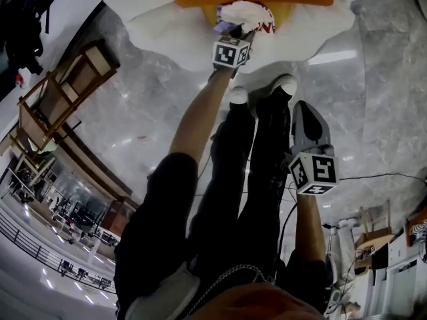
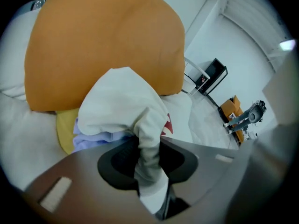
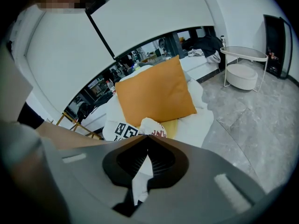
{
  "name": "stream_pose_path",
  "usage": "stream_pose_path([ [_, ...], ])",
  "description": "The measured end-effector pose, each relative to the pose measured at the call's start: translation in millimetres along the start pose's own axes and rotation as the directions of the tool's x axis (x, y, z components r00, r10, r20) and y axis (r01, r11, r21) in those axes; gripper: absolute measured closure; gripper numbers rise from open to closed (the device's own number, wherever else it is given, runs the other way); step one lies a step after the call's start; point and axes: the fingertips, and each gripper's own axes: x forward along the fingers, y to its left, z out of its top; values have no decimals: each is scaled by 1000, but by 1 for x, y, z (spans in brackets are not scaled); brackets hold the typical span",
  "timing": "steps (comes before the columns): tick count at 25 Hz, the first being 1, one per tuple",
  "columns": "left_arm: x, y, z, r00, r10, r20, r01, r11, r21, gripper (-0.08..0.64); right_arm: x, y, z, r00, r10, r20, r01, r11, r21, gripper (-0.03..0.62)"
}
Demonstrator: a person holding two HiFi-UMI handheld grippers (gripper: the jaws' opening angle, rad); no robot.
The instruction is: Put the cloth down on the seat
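The left claw [image 2: 148, 146] pinches the cloth [image 2: 124, 104] low over the seat [image 1: 167, 39]; letting go remains. The right claw [image 3: 147, 136] is pressed together, empty.

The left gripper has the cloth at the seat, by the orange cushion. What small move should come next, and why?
Probably ease the left gripper a touch lower and open its jaws: they pinch the cloth, which bunches in front of the orange cushion over the white seat. The right gripper, shut and empty, hangs back.
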Motion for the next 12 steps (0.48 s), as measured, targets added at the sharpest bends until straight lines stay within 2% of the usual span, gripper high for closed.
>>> stream_pose_path([
  [4,-2,-3,-2,998,-53,-33,53,999,-11,402,-1,5,1,1000,0,3,0,1000,8,591],
  [7,-19,-12,1,997,-80,-11,80,997,12,292,-6,11,6,1000,4,10,-4,1000,11,591],
  [12,-78,-21,9,998,-39,53,36,997,62,286,-23,29,12,1000,-6,-10,6,1000,-19,591],
])
